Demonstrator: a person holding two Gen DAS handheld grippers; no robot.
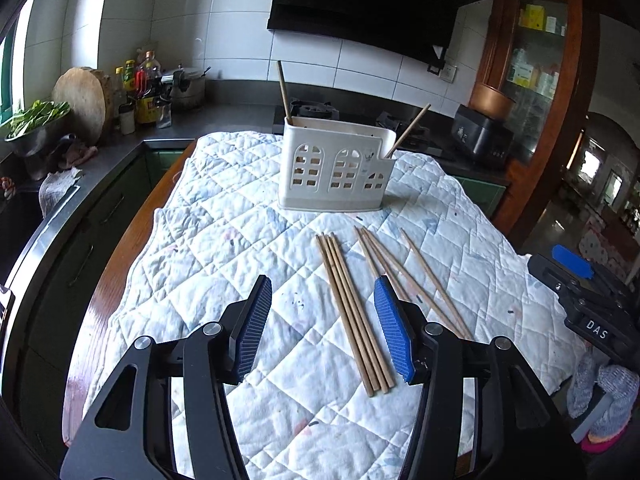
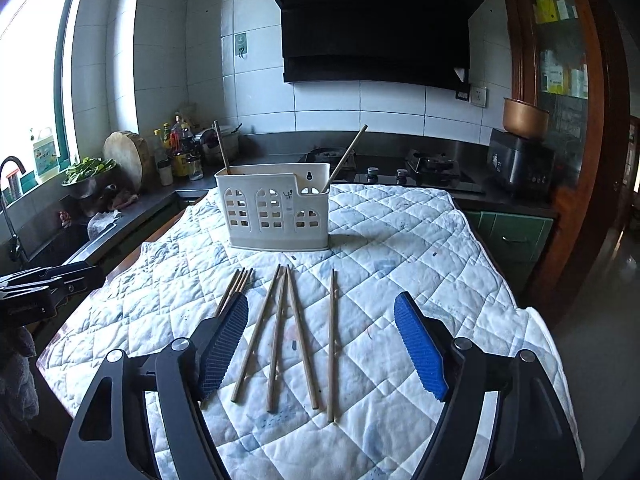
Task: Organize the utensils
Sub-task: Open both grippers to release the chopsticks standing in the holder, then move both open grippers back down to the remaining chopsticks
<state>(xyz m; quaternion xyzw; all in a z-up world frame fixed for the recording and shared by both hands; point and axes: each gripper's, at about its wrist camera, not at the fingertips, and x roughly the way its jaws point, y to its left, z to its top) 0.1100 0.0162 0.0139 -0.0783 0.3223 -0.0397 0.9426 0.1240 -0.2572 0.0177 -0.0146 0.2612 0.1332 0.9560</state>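
A white utensil holder [image 1: 336, 170] [image 2: 276, 212] stands on the quilted cloth [image 1: 224, 240] [image 2: 400, 240], with one chopstick at its left end [image 1: 284, 94] and one leaning out at its right end [image 1: 408, 130]. Several loose chopsticks lie on the cloth: a tight bundle [image 1: 354, 316] [image 2: 236, 284], a fanned group [image 1: 394, 272] [image 2: 280, 332], and a single one [image 2: 331, 344]. My left gripper [image 1: 322, 292] is open above the bundle's near part. My right gripper [image 2: 322, 312] is open above the fanned group. Both are empty.
The cloth covers a wooden table [image 1: 160, 196] beside a dark counter with a chopping board [image 1: 82, 100], bottles [image 1: 144, 88], a bowl of greens [image 1: 34, 120] and a sink [image 2: 52, 240]. A stove [image 2: 416, 168] and rice cooker [image 2: 520, 160] sit behind. The right gripper shows at the left view's right edge [image 1: 592, 312].
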